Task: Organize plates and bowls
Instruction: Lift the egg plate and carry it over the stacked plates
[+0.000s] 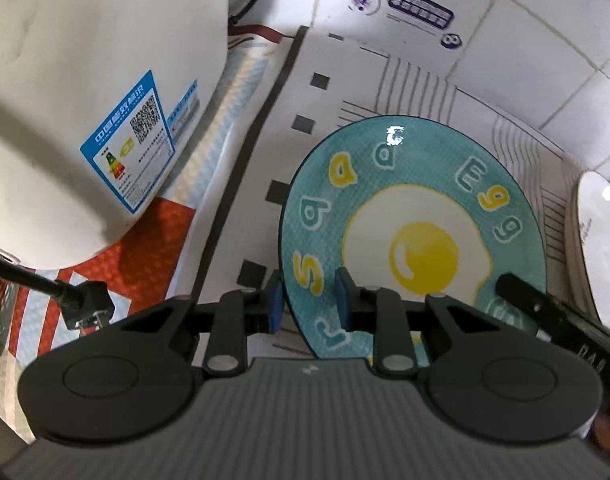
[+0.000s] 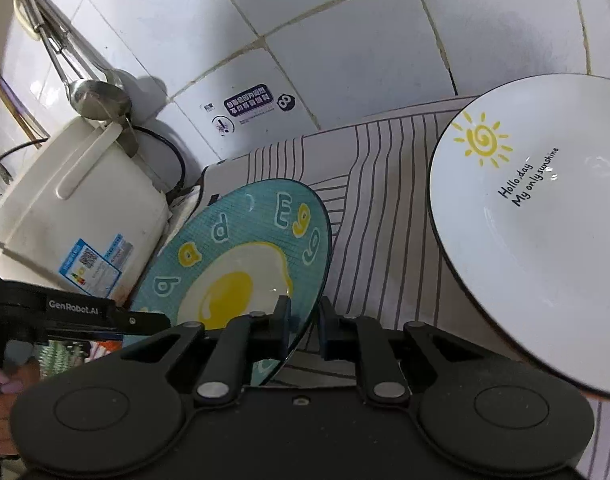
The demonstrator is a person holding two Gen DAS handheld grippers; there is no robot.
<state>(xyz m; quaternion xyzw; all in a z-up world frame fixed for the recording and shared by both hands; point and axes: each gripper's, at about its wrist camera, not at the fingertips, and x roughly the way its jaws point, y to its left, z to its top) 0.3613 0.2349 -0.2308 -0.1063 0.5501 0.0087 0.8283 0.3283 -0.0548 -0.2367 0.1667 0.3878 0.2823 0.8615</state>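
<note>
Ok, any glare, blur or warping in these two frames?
Left wrist view: a blown-out glare spot near the far rim of the teal plate, the tile lines bowed by the fisheye, the rice cooker label soft. Right wrist view: the white plate stretched toward the edge, small glints in its well, the wall unevenly lit.

The plate [image 1: 409, 224] is teal with a fine grid, a white-and-yellow fried egg, and yellow and teal letters. The bowl [image 2: 545, 240] is white, black-rimmed, with a yellow sun and black script. The mat [image 2: 385, 208] is white with grey stripes. The cooker [image 1: 85, 92] is cream with a blue label.
</note>
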